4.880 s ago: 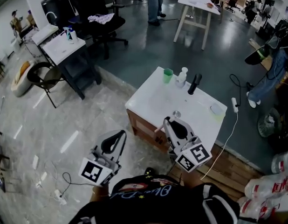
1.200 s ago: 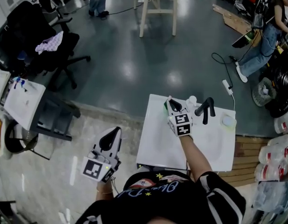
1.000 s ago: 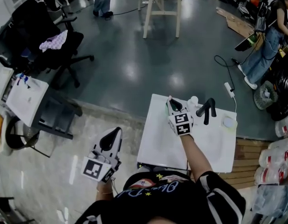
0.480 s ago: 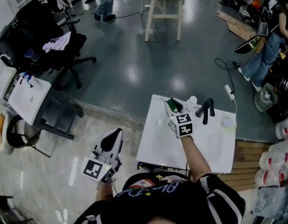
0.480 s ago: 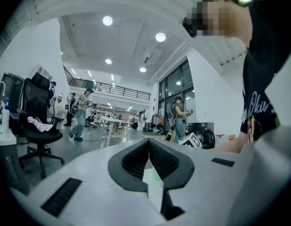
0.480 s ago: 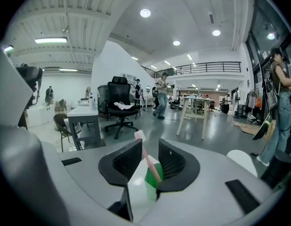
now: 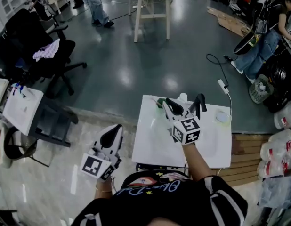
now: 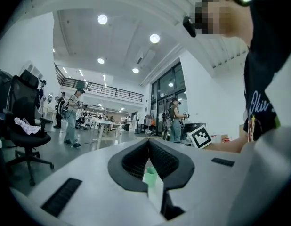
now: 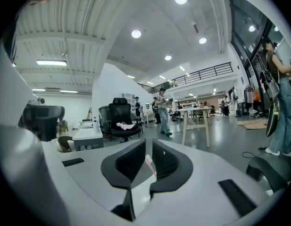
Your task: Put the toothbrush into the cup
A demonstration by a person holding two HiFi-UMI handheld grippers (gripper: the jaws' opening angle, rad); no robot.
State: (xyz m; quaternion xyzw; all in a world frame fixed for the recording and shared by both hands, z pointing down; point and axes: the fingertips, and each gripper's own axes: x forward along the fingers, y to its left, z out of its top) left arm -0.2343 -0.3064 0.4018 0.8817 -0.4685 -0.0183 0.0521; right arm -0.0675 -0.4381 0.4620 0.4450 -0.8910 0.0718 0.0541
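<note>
The right gripper (image 7: 169, 102) hangs over the far side of the table (image 7: 155, 145), its jaws nearly together and pinching the toothbrush (image 9: 149, 165). The left gripper (image 7: 118, 127) is held off the table's left edge, jaws tip to tip and gripping nothing. A white bottle (image 7: 182, 97) stands near the right gripper, and the green cup (image 8: 149, 175) is just beside its tips.

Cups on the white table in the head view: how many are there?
1: a green cup at the far left corner of the white table, just beyond the right gripper; the gripper could be hiding another.
</note>
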